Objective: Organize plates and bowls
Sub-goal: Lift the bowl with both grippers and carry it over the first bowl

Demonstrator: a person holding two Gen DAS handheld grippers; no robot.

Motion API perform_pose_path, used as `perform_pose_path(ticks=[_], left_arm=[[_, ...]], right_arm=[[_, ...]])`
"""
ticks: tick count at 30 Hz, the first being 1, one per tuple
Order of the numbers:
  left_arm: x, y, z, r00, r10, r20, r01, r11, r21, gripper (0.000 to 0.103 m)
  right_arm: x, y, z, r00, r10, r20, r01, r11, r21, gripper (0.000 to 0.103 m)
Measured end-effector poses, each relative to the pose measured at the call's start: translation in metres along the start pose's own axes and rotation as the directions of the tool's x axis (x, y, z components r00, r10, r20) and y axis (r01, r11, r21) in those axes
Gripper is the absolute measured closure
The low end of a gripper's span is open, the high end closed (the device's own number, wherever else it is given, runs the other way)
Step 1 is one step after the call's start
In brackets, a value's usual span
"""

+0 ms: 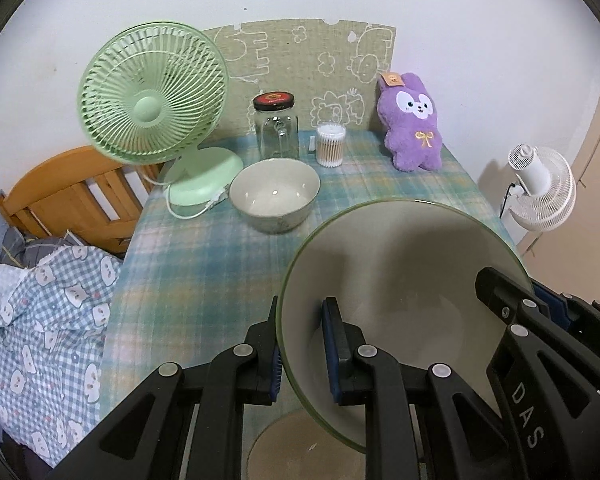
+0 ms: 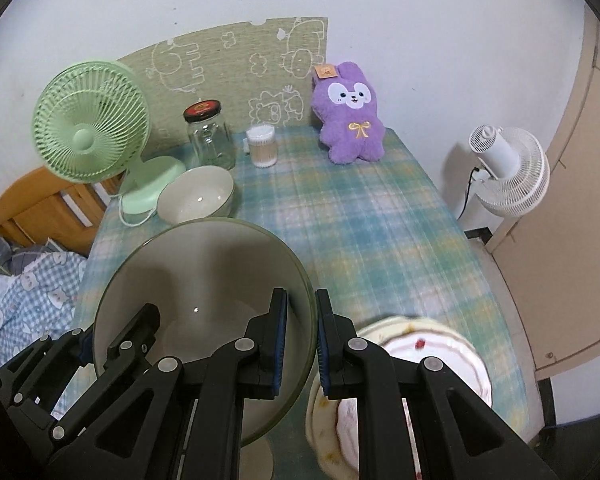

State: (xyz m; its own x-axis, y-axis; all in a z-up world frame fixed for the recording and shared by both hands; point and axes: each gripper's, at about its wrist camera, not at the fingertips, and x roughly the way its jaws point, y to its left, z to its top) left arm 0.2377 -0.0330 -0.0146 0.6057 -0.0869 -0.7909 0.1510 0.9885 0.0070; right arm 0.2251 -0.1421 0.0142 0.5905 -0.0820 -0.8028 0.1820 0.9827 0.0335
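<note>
Both grippers, left gripper point(image 1: 303, 356) and right gripper point(image 2: 300, 344), pinch the large bowl's point(image 1: 400, 280) rim; lower it level into the small bowl point(image 1: 275, 194) beside the fan point(image 1: 152, 96).

At the back of my plaid tablecloth point(image 1: 204, 280) I see a mint-green desk fan point(image 1: 152, 96), a glass jar with a black lid point(image 1: 277, 128), a tub of cotton swabs point(image 1: 331, 145) and a purple plush bunny point(image 1: 414, 120). A white floor fan point(image 2: 508, 168) stands off to the right, a wooden headboard point(image 1: 60, 196) and checked bedding point(image 1: 48, 320) left.
</note>
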Motion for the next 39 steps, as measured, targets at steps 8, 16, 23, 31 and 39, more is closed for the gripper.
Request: perform_pose_path(ticks=[8,16,23,31,39], left_arm=[[-0.017,0.019,-0.032,1.000,0.006,0.012,-0.006,1.000,0.004,0.087],[-0.017,0.033,-0.063,1.000,0.014,-0.016,-0.014,1.000,0.002,0.087],[-0.007,0.038,-0.087,0.998,0.014,-0.055,-0.014,1.000,-0.005,0.087],[0.006,0.040,-0.105,0.995,0.012,-0.100,-0.014,1.000,-0.012,0.087],[0.019,0.039,-0.114,0.991,0.008,-0.136,-0.010,1.000,-0.014,0.087]], right_arm=[[-0.021,0.018,-0.036,1.000,0.009,0.013,-0.008,1.000,-0.027,0.086],[-0.020,0.032,-0.072,1.000,0.015,-0.019,-0.015,1.000,-0.026,0.086],[-0.006,0.035,-0.095,0.998,0.015,-0.060,-0.017,0.999,-0.031,0.086],[0.009,0.037,-0.113,0.995,0.010,-0.103,-0.014,0.999,-0.038,0.086],[0.024,0.036,-0.119,0.990,0.005,-0.138,-0.010,0.999,-0.034,0.086]])
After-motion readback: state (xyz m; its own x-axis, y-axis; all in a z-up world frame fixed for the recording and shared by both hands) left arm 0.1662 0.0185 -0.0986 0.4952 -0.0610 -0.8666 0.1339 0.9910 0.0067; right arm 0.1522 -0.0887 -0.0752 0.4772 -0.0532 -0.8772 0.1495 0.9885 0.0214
